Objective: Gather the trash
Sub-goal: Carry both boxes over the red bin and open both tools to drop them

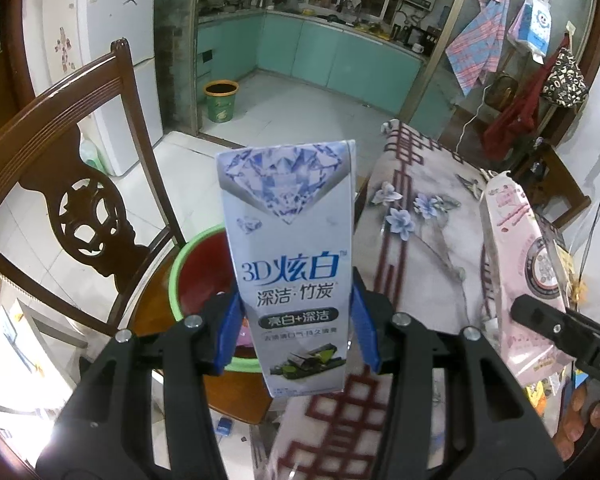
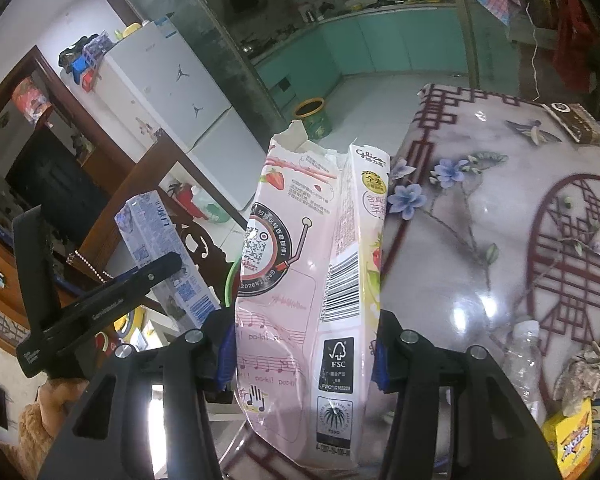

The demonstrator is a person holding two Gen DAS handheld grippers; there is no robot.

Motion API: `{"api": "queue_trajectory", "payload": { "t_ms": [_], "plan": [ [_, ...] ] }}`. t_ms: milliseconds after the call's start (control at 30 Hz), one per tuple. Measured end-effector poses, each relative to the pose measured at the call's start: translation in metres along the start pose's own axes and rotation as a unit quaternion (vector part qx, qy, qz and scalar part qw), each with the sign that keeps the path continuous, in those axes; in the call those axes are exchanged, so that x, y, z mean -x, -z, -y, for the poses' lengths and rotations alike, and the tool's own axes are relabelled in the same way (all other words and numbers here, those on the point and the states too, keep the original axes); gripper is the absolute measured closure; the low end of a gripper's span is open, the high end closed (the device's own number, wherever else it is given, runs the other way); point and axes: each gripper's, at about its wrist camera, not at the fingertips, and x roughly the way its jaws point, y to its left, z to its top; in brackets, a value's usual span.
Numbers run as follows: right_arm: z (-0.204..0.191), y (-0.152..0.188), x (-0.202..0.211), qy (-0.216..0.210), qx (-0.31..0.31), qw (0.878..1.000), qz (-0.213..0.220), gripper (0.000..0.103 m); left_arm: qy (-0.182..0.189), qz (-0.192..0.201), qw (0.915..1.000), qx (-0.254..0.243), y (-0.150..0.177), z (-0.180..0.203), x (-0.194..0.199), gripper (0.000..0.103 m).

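Inventory from my two wrist views:
1. Table [image 2: 480, 248], floral cover.
2. Basin [image 1: 192, 280], red with a green rim, on the chair beside it.
3. Pink snack box [image 2: 300, 300], top torn, clamped upright in my right gripper [image 2: 304, 360].
4. Toothpaste box [image 1: 292, 264], clamped upright in my left gripper [image 1: 296, 332], above the basin's edge.

Your toothpaste box [image 1: 292, 264] says "3D炫白", then "深洁·竹炭" and "亮白+深洁" in a dark band lower down. On your pink snack box [image 2: 312, 280] you can read "Glico" at the top, "FSC" with a tree logo, "po-ki!" along the music notes, and a 2026 date by the QR code. The fridge [image 2: 180, 92] has Jordan jumpman stickers.
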Motion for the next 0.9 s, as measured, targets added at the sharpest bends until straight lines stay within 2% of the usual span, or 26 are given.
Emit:
{"api": "queue_trajectory", "payload": {
  "t_ms": [900],
  "plan": [
    [-0.042, -0.032, -0.107, -0.034, 0.047, 0.996, -0.069, 0.054, -0.027, -0.046, 0.9984, 0.017, -0.022, -0.051, -0.061, 0.056]
  ]
}}
